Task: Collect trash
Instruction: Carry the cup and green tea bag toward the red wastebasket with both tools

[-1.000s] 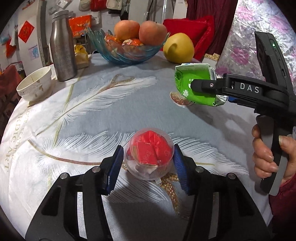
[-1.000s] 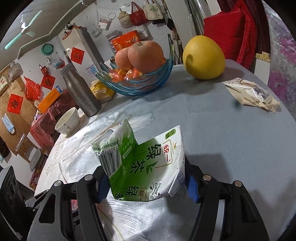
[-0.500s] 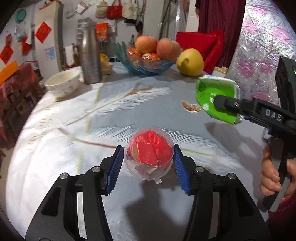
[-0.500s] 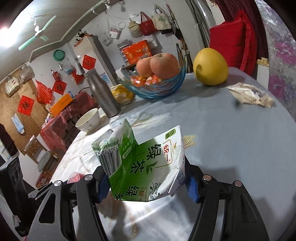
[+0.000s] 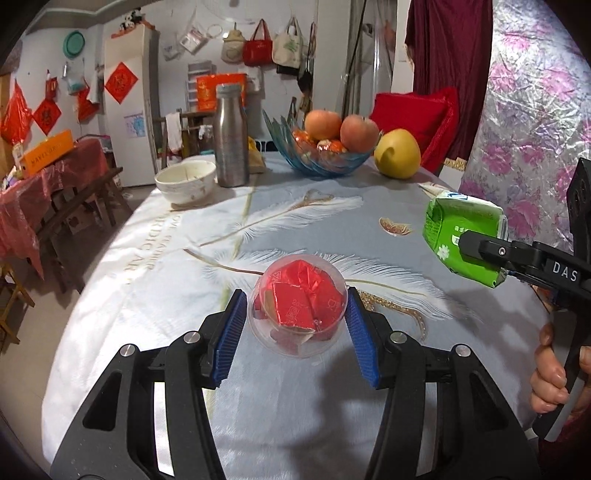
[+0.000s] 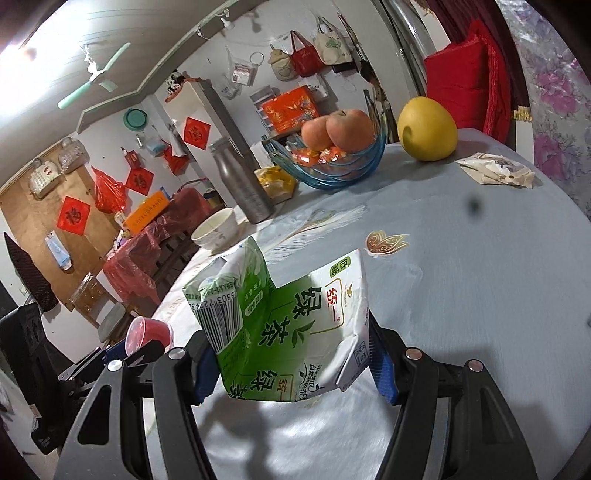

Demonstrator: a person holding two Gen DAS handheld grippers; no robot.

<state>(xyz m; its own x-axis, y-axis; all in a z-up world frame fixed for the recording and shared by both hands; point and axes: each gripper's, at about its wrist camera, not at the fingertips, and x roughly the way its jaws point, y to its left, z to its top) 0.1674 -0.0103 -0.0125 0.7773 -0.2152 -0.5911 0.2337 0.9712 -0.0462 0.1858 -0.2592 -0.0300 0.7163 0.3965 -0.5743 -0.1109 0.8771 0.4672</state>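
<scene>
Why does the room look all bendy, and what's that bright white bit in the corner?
Both wrist views use a fisheye lens, so walls and the table curve. In the right wrist view, glare whitens the top left corner, and the green tea carton casts a dark shadow. In the left wrist view, the plastic cup stays sharp.

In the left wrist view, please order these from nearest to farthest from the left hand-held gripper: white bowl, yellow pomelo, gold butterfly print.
From the left hand-held gripper:
1. Gold butterfly print, on the cloth, right of centre.
2. White bowl, far left.
3. Yellow pomelo, at the far edge, right of the fruit bowl.
</scene>
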